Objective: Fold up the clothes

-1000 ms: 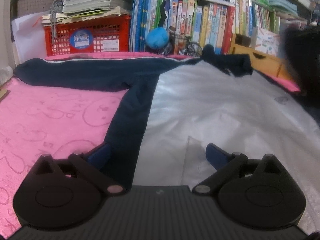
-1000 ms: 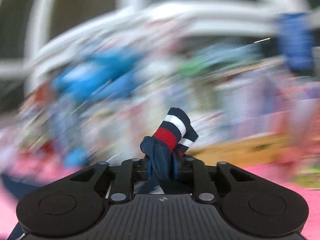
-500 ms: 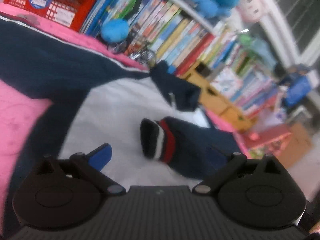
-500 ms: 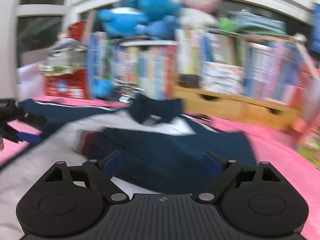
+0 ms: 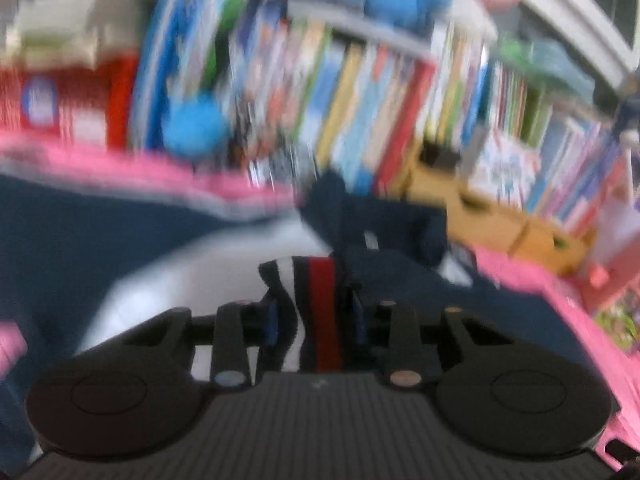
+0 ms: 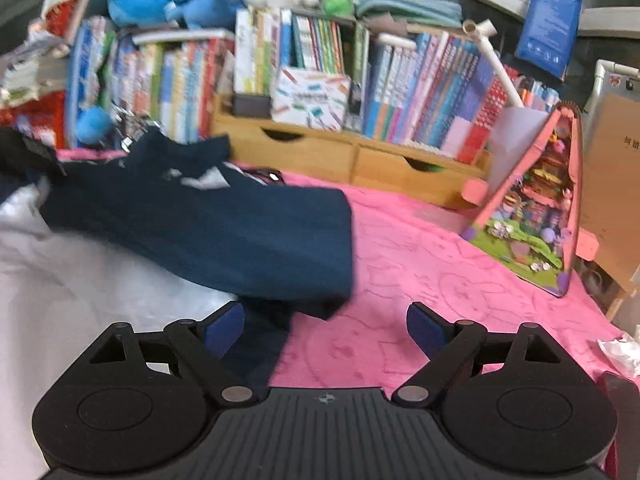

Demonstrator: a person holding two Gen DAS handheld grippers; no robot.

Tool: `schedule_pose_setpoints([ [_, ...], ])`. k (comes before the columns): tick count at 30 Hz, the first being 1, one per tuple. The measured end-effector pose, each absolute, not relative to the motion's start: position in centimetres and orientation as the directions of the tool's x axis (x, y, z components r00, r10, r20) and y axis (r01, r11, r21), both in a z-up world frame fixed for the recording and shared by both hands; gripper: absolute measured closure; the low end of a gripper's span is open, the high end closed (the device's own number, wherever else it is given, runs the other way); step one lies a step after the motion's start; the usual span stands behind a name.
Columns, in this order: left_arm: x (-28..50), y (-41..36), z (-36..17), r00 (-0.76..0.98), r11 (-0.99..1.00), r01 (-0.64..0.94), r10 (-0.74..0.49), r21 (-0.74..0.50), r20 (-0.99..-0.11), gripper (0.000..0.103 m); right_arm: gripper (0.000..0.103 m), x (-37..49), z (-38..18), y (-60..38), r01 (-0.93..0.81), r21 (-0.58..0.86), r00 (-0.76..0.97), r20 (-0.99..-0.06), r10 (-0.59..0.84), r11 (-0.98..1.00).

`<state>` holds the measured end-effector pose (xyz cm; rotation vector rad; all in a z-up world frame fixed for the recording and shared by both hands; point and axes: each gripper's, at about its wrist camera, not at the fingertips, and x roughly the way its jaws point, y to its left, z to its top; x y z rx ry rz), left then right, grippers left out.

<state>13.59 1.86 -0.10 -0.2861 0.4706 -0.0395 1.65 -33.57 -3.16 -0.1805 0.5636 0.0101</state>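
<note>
The left tongs (image 5: 316, 322) are closing on the striped cuff (image 5: 308, 300) of the jacket (image 6: 208, 232), which lies on the pink worktop (image 6: 440, 264). The right tongs (image 6: 326, 326) stand wide apart, holding nothing.

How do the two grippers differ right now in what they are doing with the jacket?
The left gripper has its jaws closing around the striped cuff of the navy sleeve; the right gripper stands wide open with nothing gripped.
The left gripper sits over the grey jacket body; the right gripper hangs over the pink blanket, beside the folded sleeve.
Both are black with blue pads.
</note>
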Motion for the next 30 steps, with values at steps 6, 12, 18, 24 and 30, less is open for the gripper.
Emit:
schedule_pose_setpoints([
  [6, 15.6, 5.9, 1.8, 0.918, 0.970, -0.103, 0.008, -0.219, -0.395, 0.071, 0.014, 4.6, -3.8, -31.0, -0.122, -0.218, 0.832, -0.554, -0.020, 0.968],
  [12, 16.7, 7.9, -1.5, 0.855, 0.966, -0.142, 0.010, -0.216, -0.519, 0.070, 0.014, 8.1, -4.3, -26.1, -0.204, -0.345, 0.842, -0.539, -0.016, 0.916],
  [18, 16.6, 8.1, -3.5, 0.826, 0.986, -0.076, -0.023, -0.151, -0.563, 0.064, 0.013, 9.5, -5.2, -29.0, -0.090, -0.494, 0.866, -0.468, -0.177, 0.865],
  [24, 17.7, 7.2, -4.5, 0.799, 0.999, -0.013, -0.018, -0.047, -0.601, 0.049, 0.001, 10.5, -6.5, -32.8, -0.076, -0.429, 0.844, -0.508, -0.171, 0.900],
  [30, 18.0, 6.9, -5.2, 0.794, 1.000, 0.014, -0.014, -0.006, -0.607, 0.047, 0.010, 8.6, -4.5, -31.9, -0.182, -0.329, 0.825, -0.563, -0.039, 0.927],
])
